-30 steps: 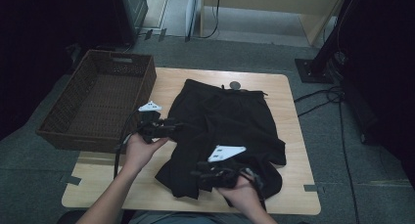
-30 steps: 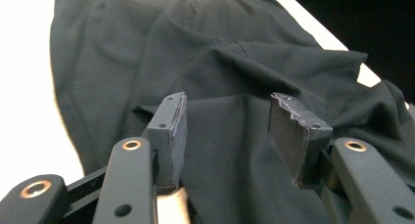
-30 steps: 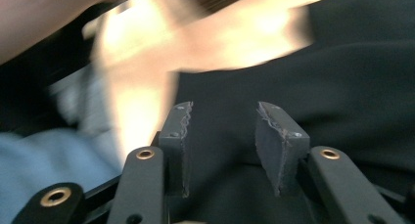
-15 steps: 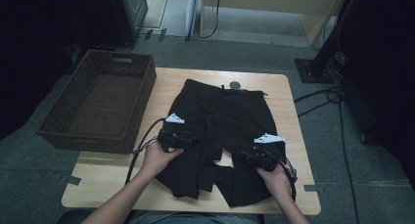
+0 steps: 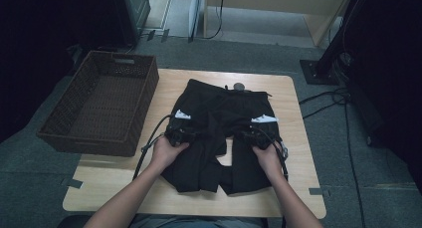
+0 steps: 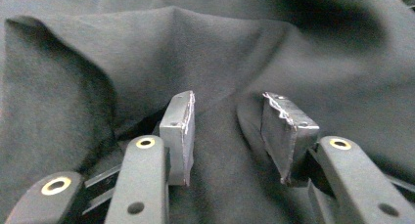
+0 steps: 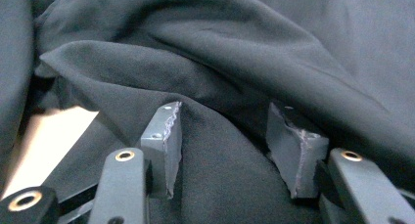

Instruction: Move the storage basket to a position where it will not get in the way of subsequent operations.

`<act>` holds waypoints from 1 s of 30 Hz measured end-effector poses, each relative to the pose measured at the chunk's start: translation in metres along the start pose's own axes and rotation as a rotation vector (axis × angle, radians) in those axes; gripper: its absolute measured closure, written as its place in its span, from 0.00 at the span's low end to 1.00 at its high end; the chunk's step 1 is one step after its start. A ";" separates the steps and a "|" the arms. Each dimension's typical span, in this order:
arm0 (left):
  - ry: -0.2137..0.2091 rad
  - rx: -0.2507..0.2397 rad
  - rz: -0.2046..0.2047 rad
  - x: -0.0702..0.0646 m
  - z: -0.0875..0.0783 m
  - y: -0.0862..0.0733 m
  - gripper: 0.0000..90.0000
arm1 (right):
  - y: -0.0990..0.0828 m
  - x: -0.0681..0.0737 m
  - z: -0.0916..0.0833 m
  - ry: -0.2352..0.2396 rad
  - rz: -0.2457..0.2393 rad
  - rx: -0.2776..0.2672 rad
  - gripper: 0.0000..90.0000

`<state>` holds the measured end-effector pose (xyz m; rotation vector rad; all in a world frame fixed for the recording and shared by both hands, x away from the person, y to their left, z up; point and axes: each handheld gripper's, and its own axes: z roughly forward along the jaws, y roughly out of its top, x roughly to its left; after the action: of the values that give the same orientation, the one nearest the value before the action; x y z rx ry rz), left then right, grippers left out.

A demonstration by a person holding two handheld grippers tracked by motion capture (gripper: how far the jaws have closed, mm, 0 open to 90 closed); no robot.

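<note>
The black shorts (image 5: 224, 123) are matt, soft woven cloth; the basket (image 5: 99, 106) is dark rough wicker; the counter (image 5: 293, 138) is smooth pale wood.

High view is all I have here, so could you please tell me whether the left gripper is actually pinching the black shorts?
Observer: Not yet. In the left gripper view, the left gripper has its jaws apart. They have just been closing, and a fold of the black shorts lies in the gap, but the pads do not press on it.
Operator: Thank you. And the right gripper?
Observer: The right gripper is open too. Its jaws have just been opening, with cloth bulging between them unpinched.
Operator: Is anything besides cloth near it?
Observer: Yes. In the right gripper view, a bare patch of the wooden table shows left of its jaws, beside the fabric's edge.
</note>
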<state>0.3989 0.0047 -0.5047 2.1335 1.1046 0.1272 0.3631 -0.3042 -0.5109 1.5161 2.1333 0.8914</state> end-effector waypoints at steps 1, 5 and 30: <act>0.003 -0.001 -0.004 0.003 0.002 0.003 0.63 | 0.007 -0.003 0.007 -0.003 -0.003 -0.008 0.53; 0.021 -0.011 -0.024 0.018 0.012 0.020 0.63 | 0.029 -0.010 0.029 -0.011 0.011 -0.021 0.53; -0.058 -0.046 0.005 0.001 -0.039 -0.003 0.60 | 0.003 0.020 -0.012 0.032 -0.007 -0.031 0.51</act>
<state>0.3828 0.0281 -0.4786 2.0861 1.0537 0.0916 0.3507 -0.2883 -0.4982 1.4885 2.1353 0.9477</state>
